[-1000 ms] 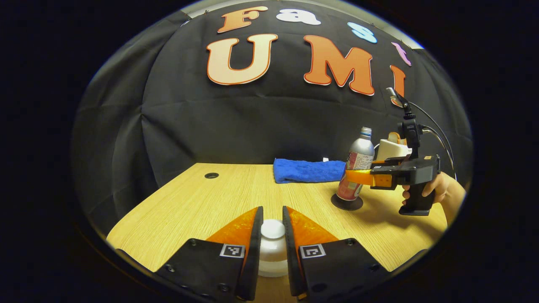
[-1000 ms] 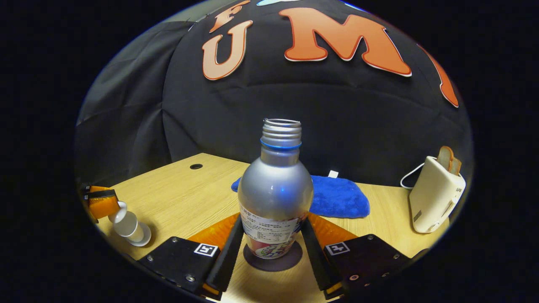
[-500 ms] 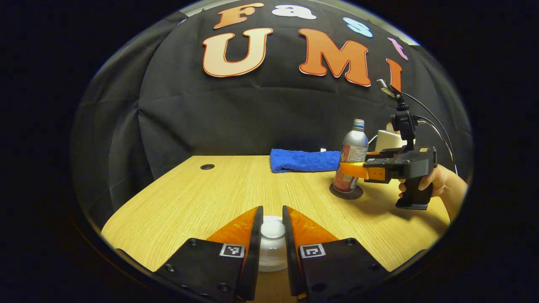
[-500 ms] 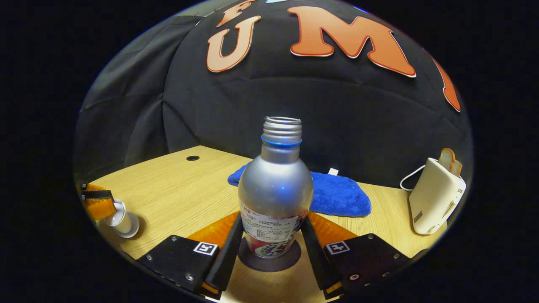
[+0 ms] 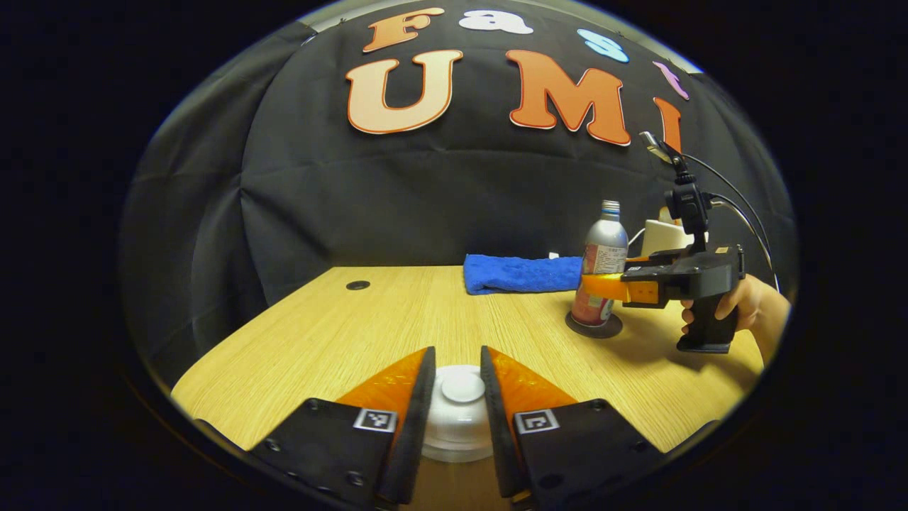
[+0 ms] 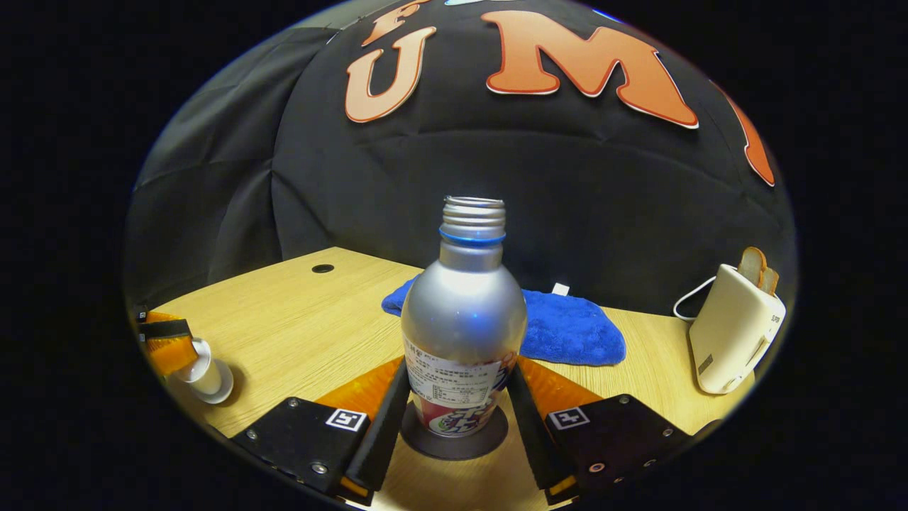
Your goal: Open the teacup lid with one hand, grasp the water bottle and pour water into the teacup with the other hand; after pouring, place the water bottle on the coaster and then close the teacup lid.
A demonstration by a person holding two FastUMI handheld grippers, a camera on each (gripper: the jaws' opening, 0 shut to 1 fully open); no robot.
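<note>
White teacup lid (image 5: 461,404) between left tool (image 5: 456,397) fingers, contact unclear; right tool (image 6: 454,419) grips water bottle (image 6: 462,333), base hidden.

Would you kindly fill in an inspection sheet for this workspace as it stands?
Surface: wooden table, with a round hole near the back.
Job's things: water bottle, uncapped, upright on the dark coaster; white teacup with its lid on.
Clutter: blue towel; white toaster with bread in it.
Grippers: left gripper straddles the lid knob, with gaps showing; right gripper clamps the bottle's lower body.
Cables: white cord by the toaster; black cables from the right gripper.
Surroundings: black cloth wall.
</note>
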